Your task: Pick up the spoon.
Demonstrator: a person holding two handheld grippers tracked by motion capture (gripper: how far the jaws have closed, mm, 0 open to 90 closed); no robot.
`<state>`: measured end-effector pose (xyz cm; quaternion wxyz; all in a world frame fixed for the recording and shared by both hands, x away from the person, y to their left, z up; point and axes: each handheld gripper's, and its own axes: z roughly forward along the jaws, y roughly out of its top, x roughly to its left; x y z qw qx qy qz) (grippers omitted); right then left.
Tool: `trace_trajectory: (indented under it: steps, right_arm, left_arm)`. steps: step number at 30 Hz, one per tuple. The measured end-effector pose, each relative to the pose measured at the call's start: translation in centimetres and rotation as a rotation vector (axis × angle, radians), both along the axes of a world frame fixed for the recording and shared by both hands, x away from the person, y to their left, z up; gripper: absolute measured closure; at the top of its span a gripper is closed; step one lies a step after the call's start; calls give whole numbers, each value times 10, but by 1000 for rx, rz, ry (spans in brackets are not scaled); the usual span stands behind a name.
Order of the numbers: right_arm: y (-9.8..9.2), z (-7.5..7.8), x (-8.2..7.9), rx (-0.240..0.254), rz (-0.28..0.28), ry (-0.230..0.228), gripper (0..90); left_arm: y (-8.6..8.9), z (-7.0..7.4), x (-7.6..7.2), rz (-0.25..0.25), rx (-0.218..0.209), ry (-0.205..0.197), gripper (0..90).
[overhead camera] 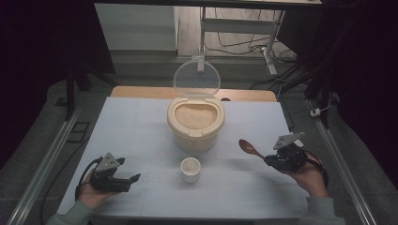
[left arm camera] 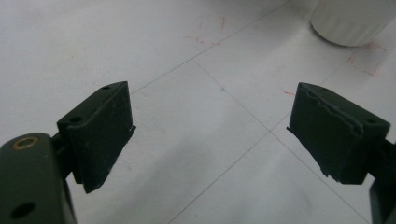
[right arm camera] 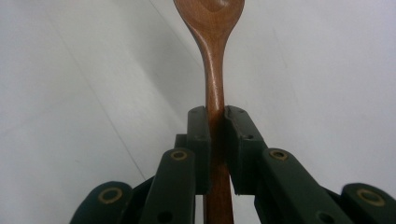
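A cream rice container stands at the table's middle back, its clear lid swung up and rice showing inside. In front of it sits a small white cup, whose base also appears in the left gripper view as the white cup at the top right. My right gripper is shut on the handle of a brown wooden spoon, bowl pointing left toward the container and raised off the table. In the right gripper view the wooden spoon runs straight up from my right gripper. My left gripper rests low at the front left, open and holding nothing; in its own view my left gripper has wide-spread jaws over bare tabletop.
The white table has faint grid lines and red marks. Metal rails run along both sides, and cables lie on the floor behind. Bare surface lies between the cup and each hand.
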<state>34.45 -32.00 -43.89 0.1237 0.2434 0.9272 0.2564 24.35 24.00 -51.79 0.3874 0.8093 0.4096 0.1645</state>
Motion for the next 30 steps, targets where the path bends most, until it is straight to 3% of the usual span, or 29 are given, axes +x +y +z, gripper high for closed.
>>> trace_trajectory:
  steps: [18,30]
  right_arm:
    - [33,24,-14,147,153,-24,801]
    - [61,27,-20,158,236,-29,801]
  left_arm:
    - [0,-1,1,-1,-5,10,134]
    - [-1,-1,2,-5,-6,15,133]
